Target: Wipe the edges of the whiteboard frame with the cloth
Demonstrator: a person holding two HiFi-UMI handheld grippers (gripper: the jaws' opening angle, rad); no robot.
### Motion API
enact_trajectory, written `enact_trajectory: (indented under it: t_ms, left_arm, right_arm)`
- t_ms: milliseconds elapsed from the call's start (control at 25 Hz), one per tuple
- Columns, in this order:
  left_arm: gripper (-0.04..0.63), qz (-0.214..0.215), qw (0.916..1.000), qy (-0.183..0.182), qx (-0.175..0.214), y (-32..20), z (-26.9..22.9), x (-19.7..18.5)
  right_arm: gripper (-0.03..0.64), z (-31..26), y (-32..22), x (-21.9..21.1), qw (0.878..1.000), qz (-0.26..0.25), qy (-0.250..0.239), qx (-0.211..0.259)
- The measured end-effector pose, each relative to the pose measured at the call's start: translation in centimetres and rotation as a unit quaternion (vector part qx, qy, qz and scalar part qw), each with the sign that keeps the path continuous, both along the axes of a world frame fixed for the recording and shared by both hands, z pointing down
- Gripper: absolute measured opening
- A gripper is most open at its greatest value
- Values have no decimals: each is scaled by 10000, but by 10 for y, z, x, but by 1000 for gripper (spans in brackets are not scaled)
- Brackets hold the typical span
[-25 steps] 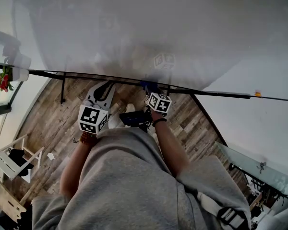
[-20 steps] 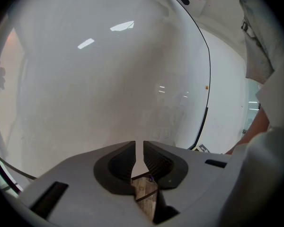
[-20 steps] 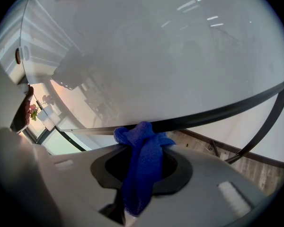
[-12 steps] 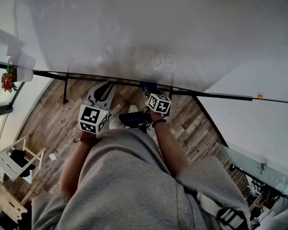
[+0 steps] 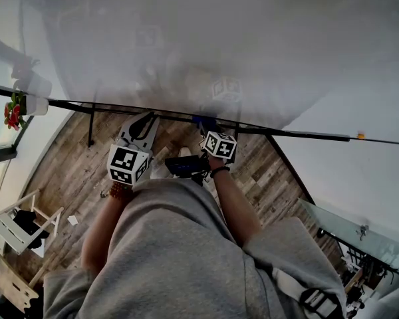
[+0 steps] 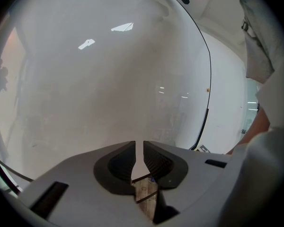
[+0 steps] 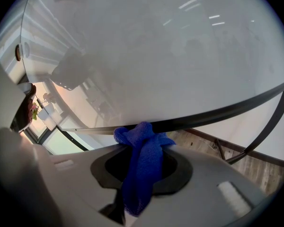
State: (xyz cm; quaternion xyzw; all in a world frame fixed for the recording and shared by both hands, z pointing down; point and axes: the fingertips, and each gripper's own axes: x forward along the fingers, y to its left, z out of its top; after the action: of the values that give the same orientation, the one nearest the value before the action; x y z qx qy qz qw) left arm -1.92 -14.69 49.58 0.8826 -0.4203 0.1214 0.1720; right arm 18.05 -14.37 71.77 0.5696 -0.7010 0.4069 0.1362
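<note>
Jaws of the right gripper clamp the blue cloth, its bunched tip touching the lower frame. Left gripper jaws nearly together, empty, facing the whiteboard.

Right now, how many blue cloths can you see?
1. The blue cloth is clamped in the right gripper, bunched against the whiteboard frame at its bottom edge. More could be hidden.

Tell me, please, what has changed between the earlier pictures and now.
Nothing has visibly changed. The right tool stays shut on the blue cloth, held against the lower edge of the whiteboard frame. The left tool stays shut and empty in the same place.
</note>
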Motion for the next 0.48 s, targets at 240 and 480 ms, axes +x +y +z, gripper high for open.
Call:
enact_trajectory:
  t_ms: [240, 480]
  left_arm:
    - [58, 25, 10000, 37, -3, -5, 1, -11]
    - [58, -25, 10000, 44, 15, -11, 0, -32]
  right_arm:
    - [112, -1, -2, -14, 10000, -16, -3, -19]
    - [112, 0, -6, -34, 10000, -75, -2, -14]
